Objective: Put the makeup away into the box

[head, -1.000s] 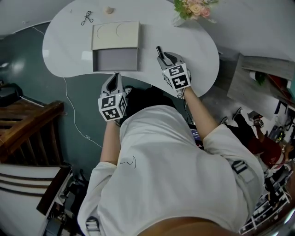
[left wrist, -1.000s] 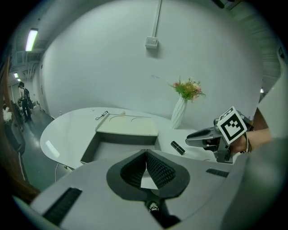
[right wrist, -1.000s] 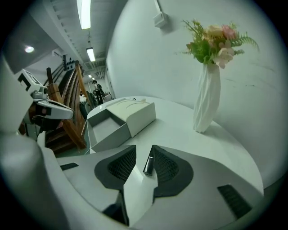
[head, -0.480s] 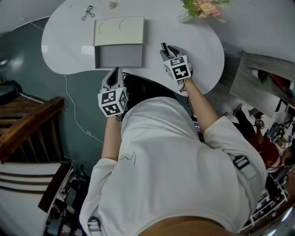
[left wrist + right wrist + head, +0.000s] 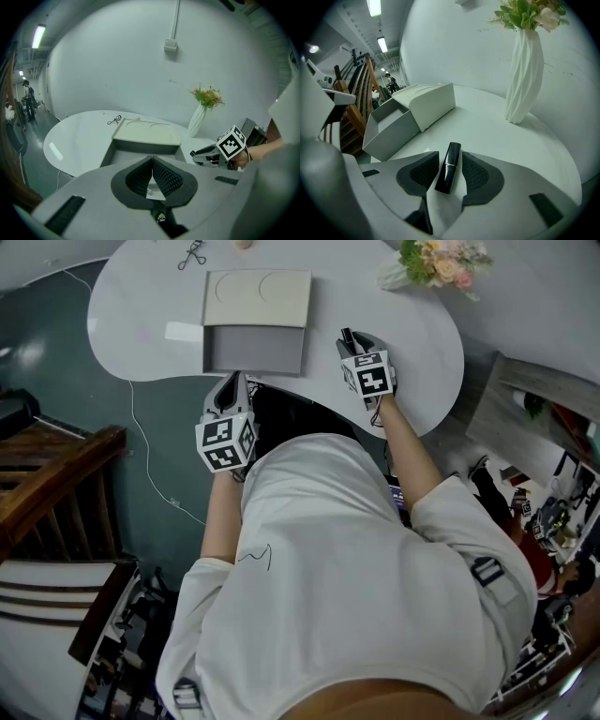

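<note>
Just widening right gripper [image 5: 450, 158] around loose lipstick [image 5: 448, 168] on table [image 5: 141, 324]; holding left gripper [image 5: 152, 163] shut, empty, before open box [image 5: 253, 345]; vase [image 5: 525, 75] beyond.

Ahead of the right gripper [image 5: 451, 157], bare table [image 5: 487, 126] lies open; the box [image 5: 426, 103] blocks ten o'clock, the vase [image 5: 524, 70] one o'clock.

A glossy black lipstick [image 5: 448, 169] lies on the white worktop [image 5: 141, 324] right of the box [image 5: 255, 298], between the right tongs [image 5: 450, 154], whose jaws have just been opening and stand clear of it; the cream-topped box has its grey drawer [image 5: 253, 348] pulled out toward the near edge.
</note>
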A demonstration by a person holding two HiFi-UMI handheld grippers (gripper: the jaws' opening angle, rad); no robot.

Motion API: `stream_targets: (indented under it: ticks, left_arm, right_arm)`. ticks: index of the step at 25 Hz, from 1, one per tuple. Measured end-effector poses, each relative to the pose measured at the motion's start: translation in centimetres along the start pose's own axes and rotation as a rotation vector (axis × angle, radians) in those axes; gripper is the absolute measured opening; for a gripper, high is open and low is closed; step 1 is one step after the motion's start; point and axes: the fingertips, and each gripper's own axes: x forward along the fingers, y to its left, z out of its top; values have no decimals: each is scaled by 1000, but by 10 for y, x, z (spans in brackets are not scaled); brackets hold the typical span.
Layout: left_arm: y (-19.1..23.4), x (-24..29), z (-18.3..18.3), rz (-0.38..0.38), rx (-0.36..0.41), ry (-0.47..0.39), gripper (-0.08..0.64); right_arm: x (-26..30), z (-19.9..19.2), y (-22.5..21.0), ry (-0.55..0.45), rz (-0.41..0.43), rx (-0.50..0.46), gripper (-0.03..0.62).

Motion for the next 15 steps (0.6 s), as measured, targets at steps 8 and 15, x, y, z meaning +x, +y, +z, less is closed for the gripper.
stream_targets:
  ticks: [8,15]
  left_arm:
    - [1,10,9,-28,12,-2,20]
    - [-13,20,21,-85,45,-11,20]
  right_arm:
    - [-1,2,0,5,-18,8,97]
    - [-24,18,2,-66,-10,43,95]
